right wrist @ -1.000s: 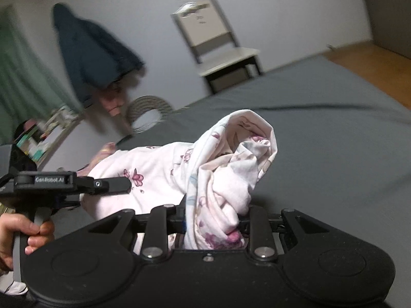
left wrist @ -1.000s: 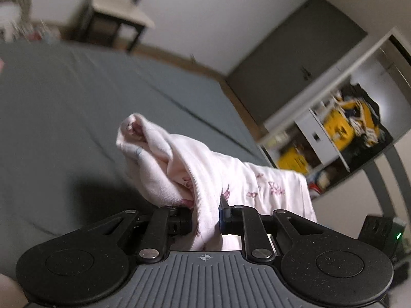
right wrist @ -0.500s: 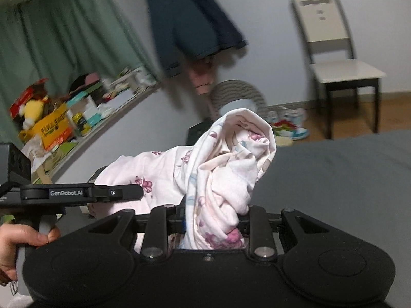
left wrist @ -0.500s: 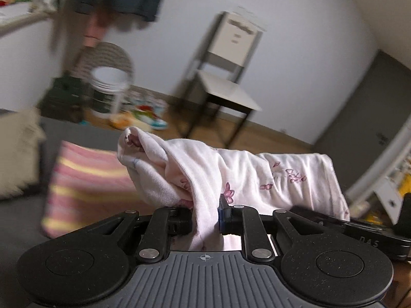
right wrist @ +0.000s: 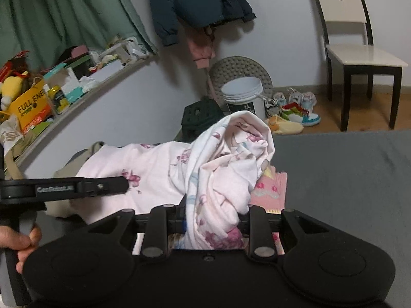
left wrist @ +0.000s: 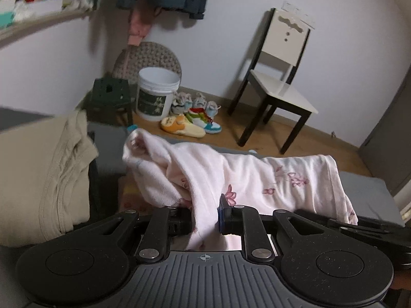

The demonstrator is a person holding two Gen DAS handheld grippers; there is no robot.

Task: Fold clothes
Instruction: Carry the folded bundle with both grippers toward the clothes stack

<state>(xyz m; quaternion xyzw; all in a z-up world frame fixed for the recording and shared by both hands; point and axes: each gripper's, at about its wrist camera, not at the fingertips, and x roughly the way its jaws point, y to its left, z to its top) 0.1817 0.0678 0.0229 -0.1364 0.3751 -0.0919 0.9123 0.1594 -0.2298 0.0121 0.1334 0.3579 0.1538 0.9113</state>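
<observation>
Fingers [left wrist: 179, 218] of the left gripper [left wrist: 204, 218] are clenched on a bunched end of the pink floral garment [left wrist: 246, 179], and those of the right gripper [right wrist: 213, 220] are pinched on its other end, where the cloth wads up into a loose hood above the jaws. Between the two grips the garment spans as a short, sagging band, held up off the grey bed [right wrist: 346, 179] rather than lying on it. Below and just beyond it lies a pink patterned folded piece [right wrist: 269, 190], and to the left a beige folded stack [left wrist: 38, 179] rests on the bed; a white chair [left wrist: 280, 82], a white bucket [left wrist: 156, 92] and some shoes [left wrist: 195, 118] stand on the floor behind. By the look of it, the step in hand is carrying the garment toward a place to set it down. Whether it is already folded or only gathered I cannot tell. The next move would call for lowering both ends together and level, keeping the span taut enough that it lands flat, before either grip lets go.
</observation>
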